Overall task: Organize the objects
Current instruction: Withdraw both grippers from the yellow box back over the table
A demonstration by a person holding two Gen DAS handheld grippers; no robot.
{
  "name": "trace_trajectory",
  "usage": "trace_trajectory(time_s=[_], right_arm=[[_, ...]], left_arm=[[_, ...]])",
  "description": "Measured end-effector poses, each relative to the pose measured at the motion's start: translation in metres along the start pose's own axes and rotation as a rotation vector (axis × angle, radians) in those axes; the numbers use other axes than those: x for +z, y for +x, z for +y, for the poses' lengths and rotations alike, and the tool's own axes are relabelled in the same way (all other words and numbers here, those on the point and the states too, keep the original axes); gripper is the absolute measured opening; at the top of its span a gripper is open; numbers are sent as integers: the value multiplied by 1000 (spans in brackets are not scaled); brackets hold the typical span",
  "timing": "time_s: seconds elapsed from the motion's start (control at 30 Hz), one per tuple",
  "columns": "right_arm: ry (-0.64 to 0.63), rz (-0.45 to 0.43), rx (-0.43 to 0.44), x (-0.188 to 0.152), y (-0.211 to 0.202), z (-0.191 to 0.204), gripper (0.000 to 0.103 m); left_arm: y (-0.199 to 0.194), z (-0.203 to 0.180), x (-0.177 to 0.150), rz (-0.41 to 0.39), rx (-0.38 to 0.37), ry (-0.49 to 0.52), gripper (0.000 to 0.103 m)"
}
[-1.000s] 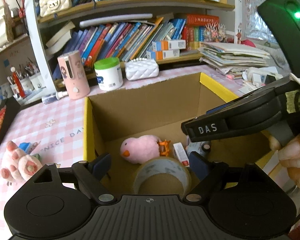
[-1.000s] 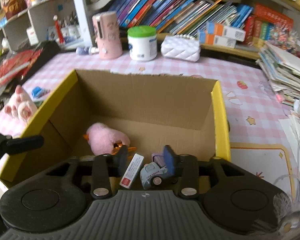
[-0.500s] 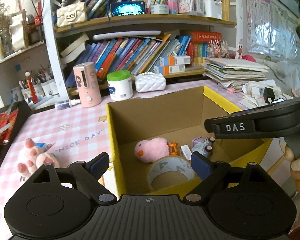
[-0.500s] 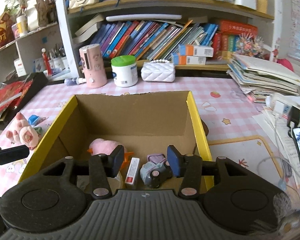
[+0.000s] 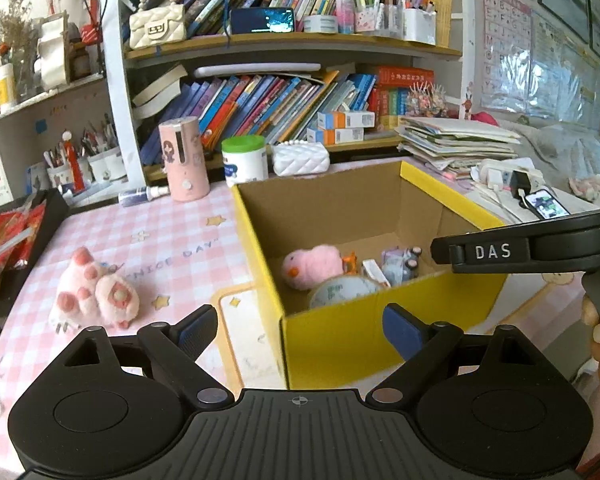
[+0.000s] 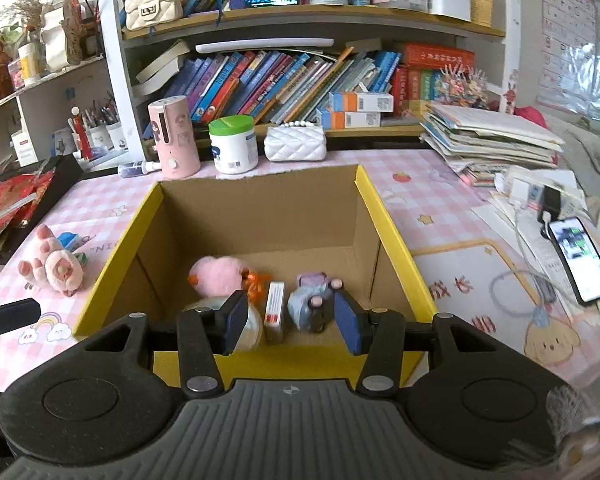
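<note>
**Both tools up out of the box, stuff still sitting inside**

Left tool (image 5: pixel 298 330) has its pads spread wide with nothing in them, hanging in front of the near yellow wall of the cardboard box (image 5: pixel 380 336). Right tool (image 6: pixel 290 316) is parted too and empty, over the near rim. A second ago both were lower, down near the box floor; now they've pulled back and up.

Inside the box: a fluffy pink chick plush (image 6: pixel 216 276), a roll of tape (image 5: pixel 342 292), a small white-and-red carton (image 6: pixel 275 310) and a blue toy car (image 6: pixel 310 306), all bunched near the front.

Out on the pink checked worktop (image 5: pixel 172 240), well left of the box, lies a pink paw plush (image 5: pixel 94 294). Behind the box stand a pink cylinder (image 6: pixel 174 136), a green-lidded jar (image 6: pixel 233 144) and a white quilted purse (image 6: pixel 295 143).
</note>
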State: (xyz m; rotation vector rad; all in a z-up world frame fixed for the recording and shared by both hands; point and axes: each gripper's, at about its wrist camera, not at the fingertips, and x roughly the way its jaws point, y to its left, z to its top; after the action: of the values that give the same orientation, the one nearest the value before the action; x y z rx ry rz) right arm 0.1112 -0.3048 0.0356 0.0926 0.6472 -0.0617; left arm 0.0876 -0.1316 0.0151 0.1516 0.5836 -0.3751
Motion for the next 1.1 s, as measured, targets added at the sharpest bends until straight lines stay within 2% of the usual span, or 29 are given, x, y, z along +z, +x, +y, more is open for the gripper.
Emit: trace_trajectory(time_s=[0.13,0.33,0.53,0.73,1.1], right_arm=[[12,5,-31,-14,-13,7,50],[23,38,-70,-38,-25,21,50],[32,83,-87,-60,-32,38,57],[33,127,-80,-79,-36,56,62],[-15,178,-35,-104,-45,94,65]], left_arm=[[-12,9,-11,10,16,-20,97],[-28,21,-28,33,43,-36,97],[-41,32,-49,84,68,-42,97],[-53,46,-66,114,81,-59,97],[-74,69,-89,152,110,-85,98]])
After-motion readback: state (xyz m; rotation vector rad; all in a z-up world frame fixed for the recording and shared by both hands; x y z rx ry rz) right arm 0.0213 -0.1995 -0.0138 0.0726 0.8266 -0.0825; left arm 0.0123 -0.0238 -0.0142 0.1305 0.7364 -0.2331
